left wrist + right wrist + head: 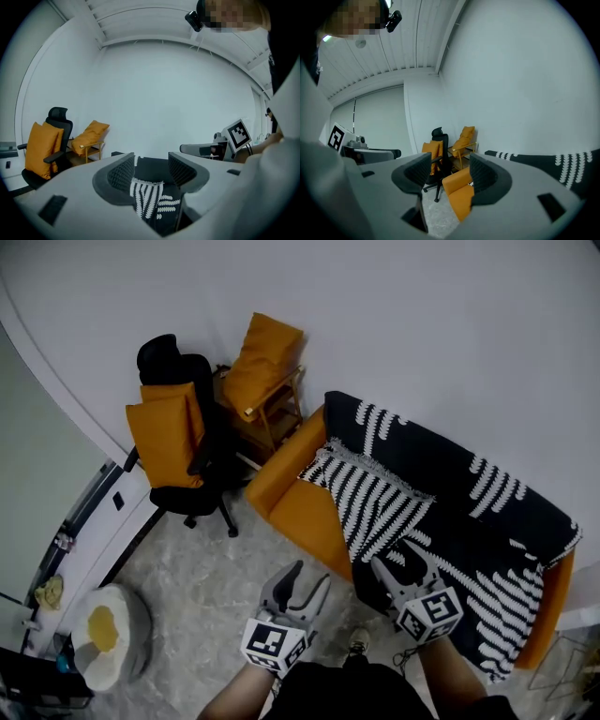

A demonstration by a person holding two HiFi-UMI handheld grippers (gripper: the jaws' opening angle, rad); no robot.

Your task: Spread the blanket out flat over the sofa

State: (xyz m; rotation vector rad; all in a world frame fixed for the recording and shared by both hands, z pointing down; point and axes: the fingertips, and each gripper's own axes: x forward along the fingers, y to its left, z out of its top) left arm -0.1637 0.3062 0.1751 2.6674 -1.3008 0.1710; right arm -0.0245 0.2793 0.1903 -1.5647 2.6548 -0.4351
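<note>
Left gripper [309, 577] and right gripper [396, 561] are held wide, empty, before the sofa [298, 491] edge overhung by the blanket [450, 484]; open floor [202, 568] is seen leftward.

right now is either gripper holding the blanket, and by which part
Nothing is held. The left gripper and right gripper both have their jaws apart with nothing gripped; the blanket lies on the sofa.

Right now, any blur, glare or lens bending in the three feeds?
Head view: sharp, evenly lit, no glare; blanket pattern crisp, the wall bows at the left. Left gripper view: strong fisheye, dark corners, near jaws soft. Right gripper view: the same, ceiling lines bent.
</note>
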